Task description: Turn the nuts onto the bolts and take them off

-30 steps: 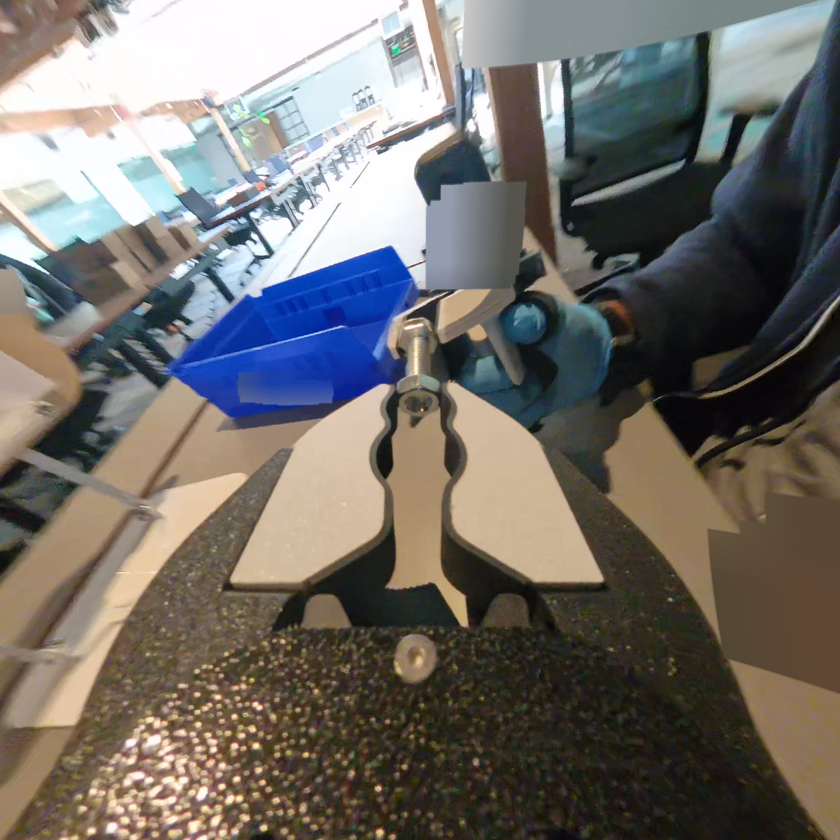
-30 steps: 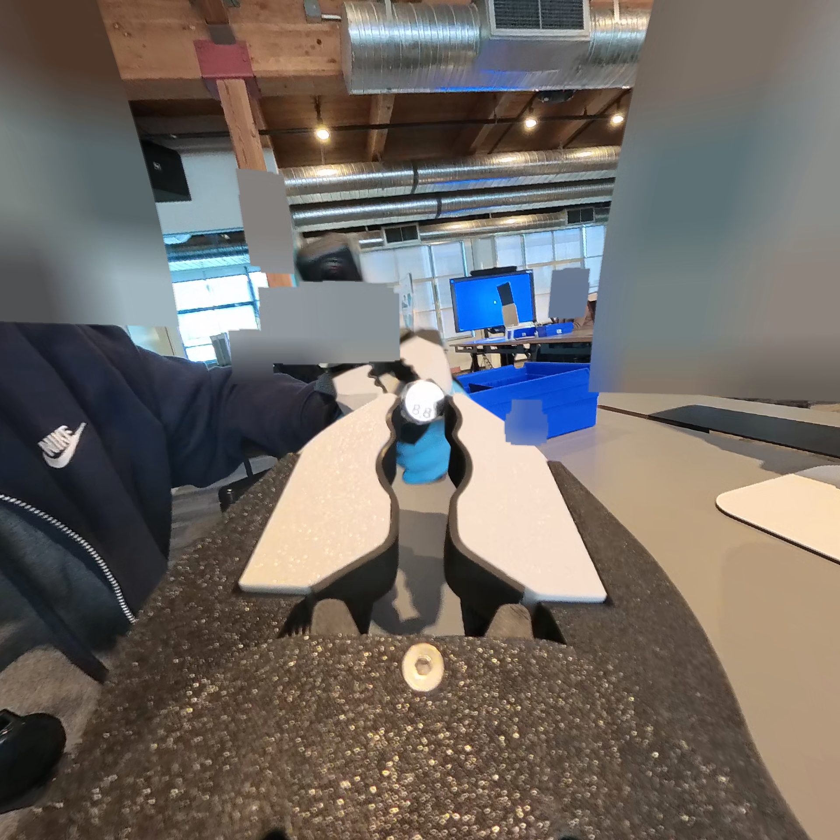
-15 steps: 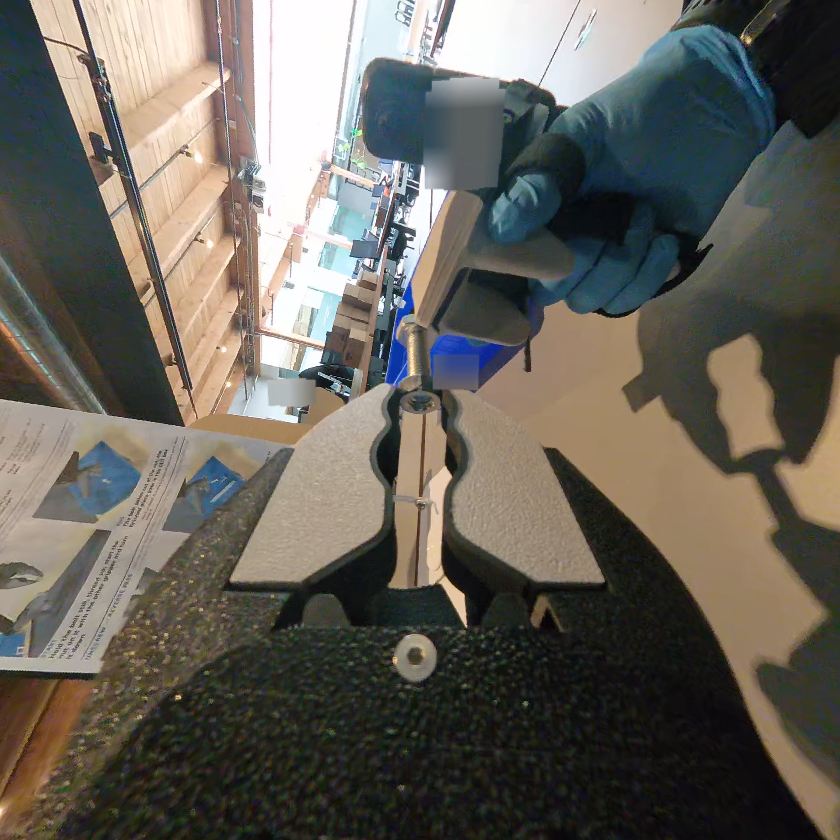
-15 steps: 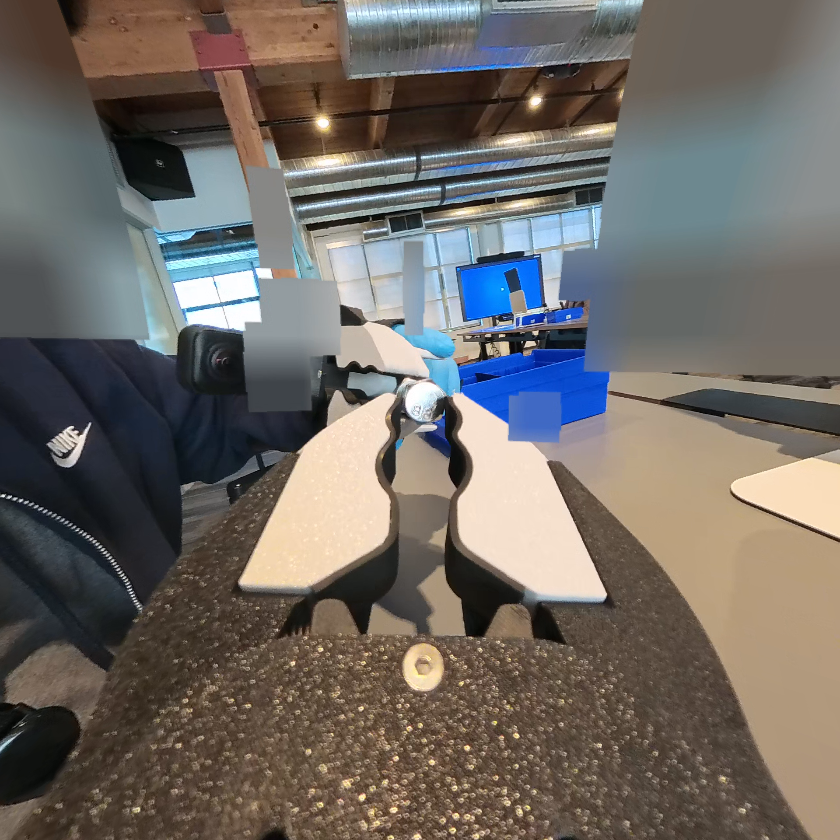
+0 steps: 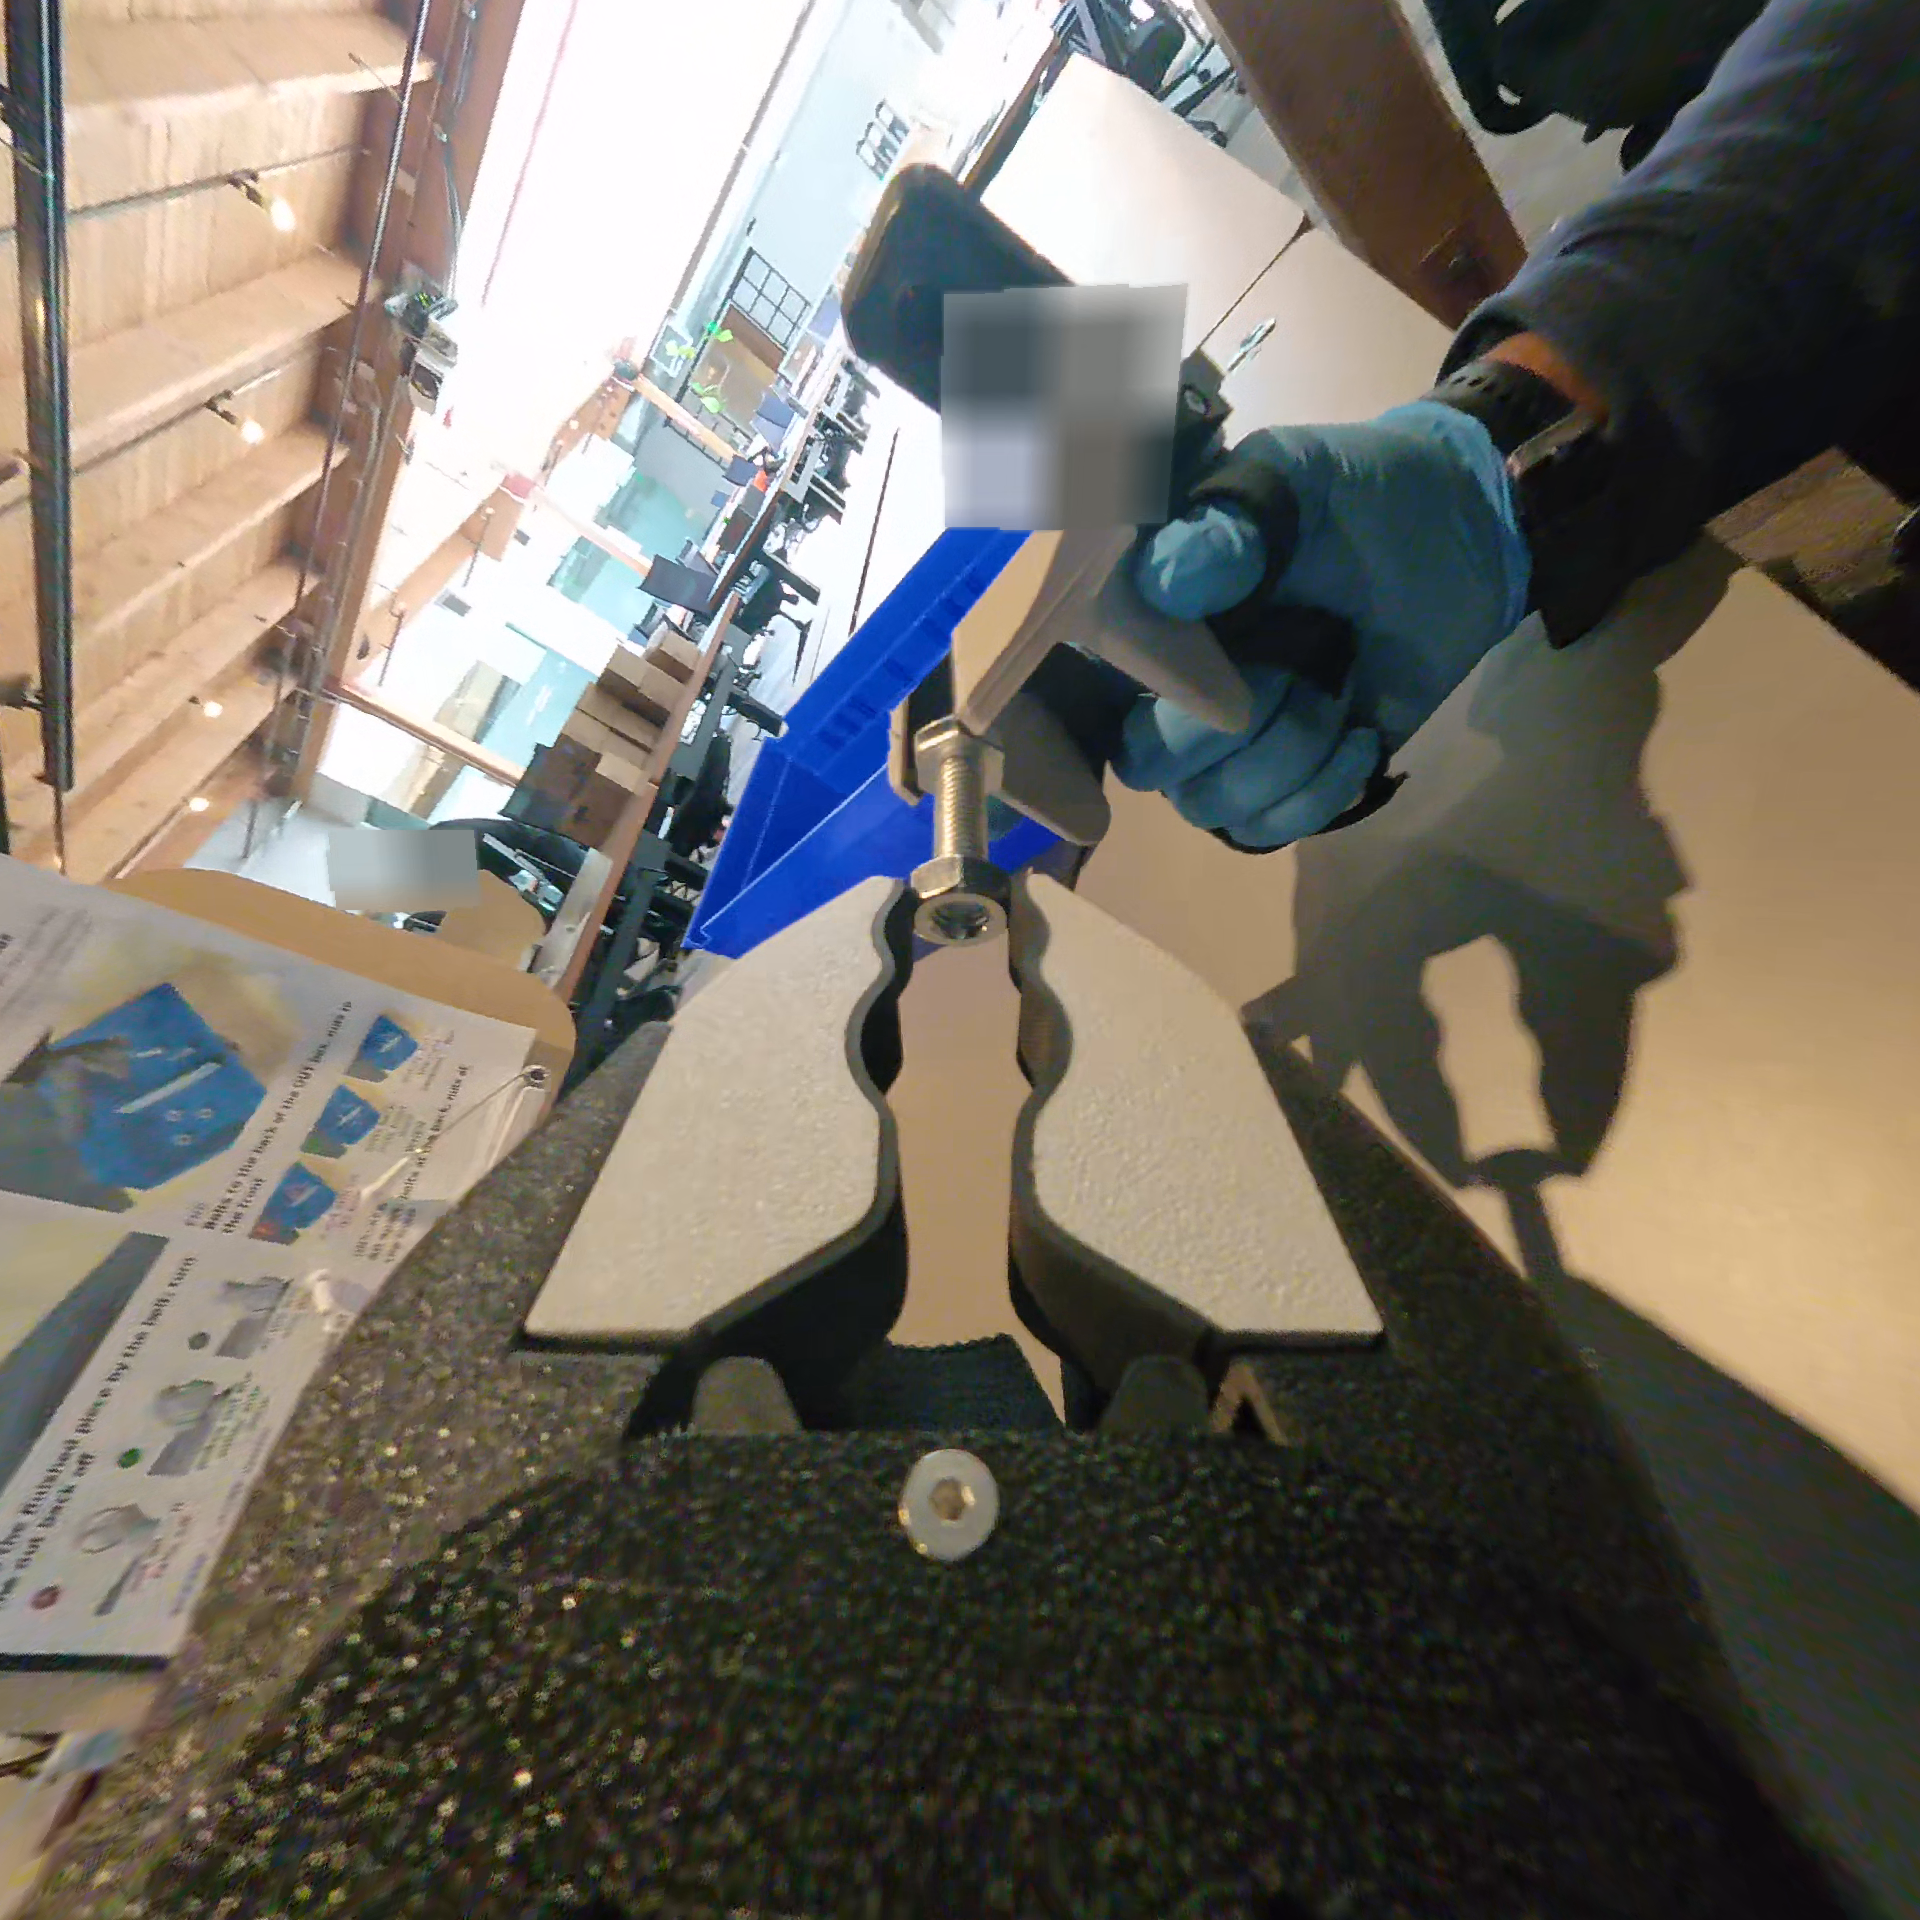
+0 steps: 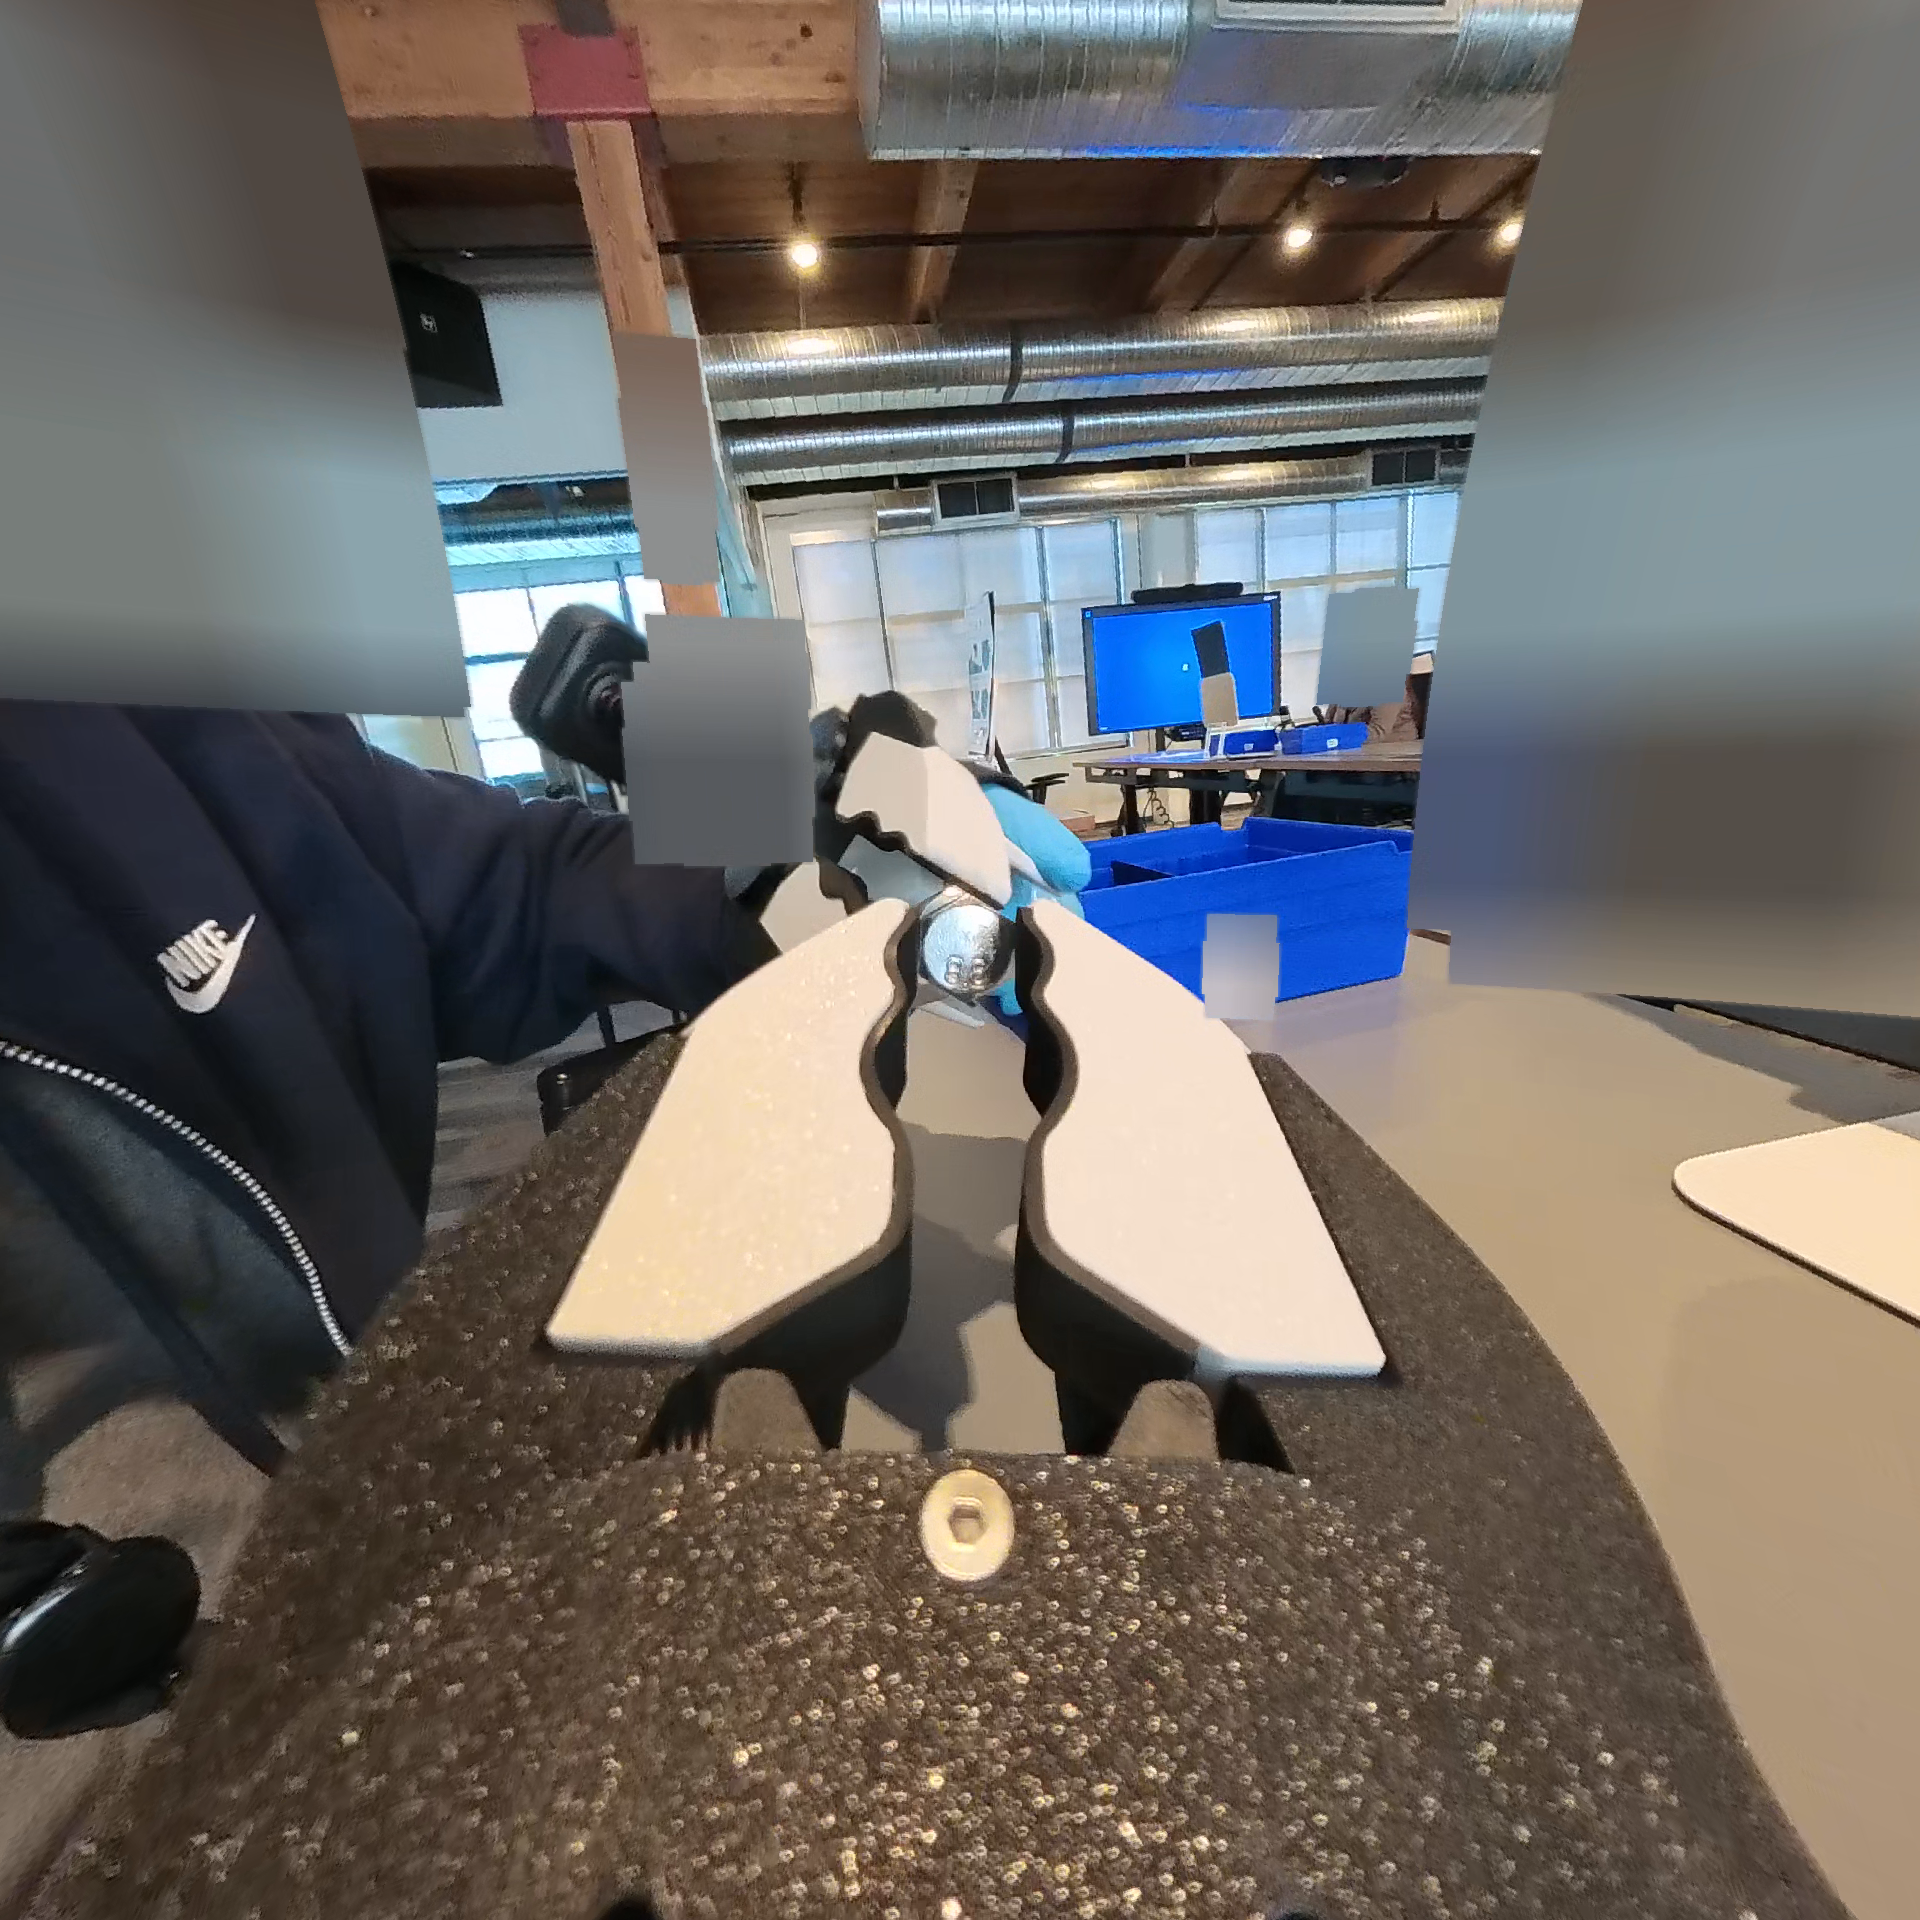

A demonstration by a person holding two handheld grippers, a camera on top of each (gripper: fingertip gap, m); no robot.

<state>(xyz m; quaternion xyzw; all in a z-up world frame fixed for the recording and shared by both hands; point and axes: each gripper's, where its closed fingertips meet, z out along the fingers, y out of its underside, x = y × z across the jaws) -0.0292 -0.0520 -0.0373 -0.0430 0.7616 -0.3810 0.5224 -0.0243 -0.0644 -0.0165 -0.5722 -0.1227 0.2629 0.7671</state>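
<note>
A steel hex nut (image 5: 958,902) sits pinched at the very tips of the left tongs (image 5: 956,920), its bore facing the lens, threaded onto the end of a bright bolt (image 5: 958,805) whose ridged shank runs straight away toward twelve o'clock. At the far end, the right tongs (image 5: 992,769) are clenched on the bolt's head, and a hand in a blue glove (image 5: 1340,623) grips their handle at two o'clock. From the right wrist, the bolt (image 6: 966,954) shows its rounded, shiny hex head squeezed between the right tongs (image 6: 961,961), with the left tongs (image 6: 925,821) and a patch of blue glove (image 6: 1039,847) beyond at twelve o'clock. Both pairs have flat, pale grey, grainy fingers with wavy black inner edges, set in a speckled black body. A moulded blue plastic bin (image 5: 831,790) stands on the smooth grey bench (image 5: 1714,987) at eleven o'clock of the nut; seen from the right, the bin (image 6: 1247,894) sits at one o'clock. A printed paper sheet (image 5: 208,1195) lies at nine o'clock, a dark navy sleeve (image 6: 364,883) at nine.
</note>
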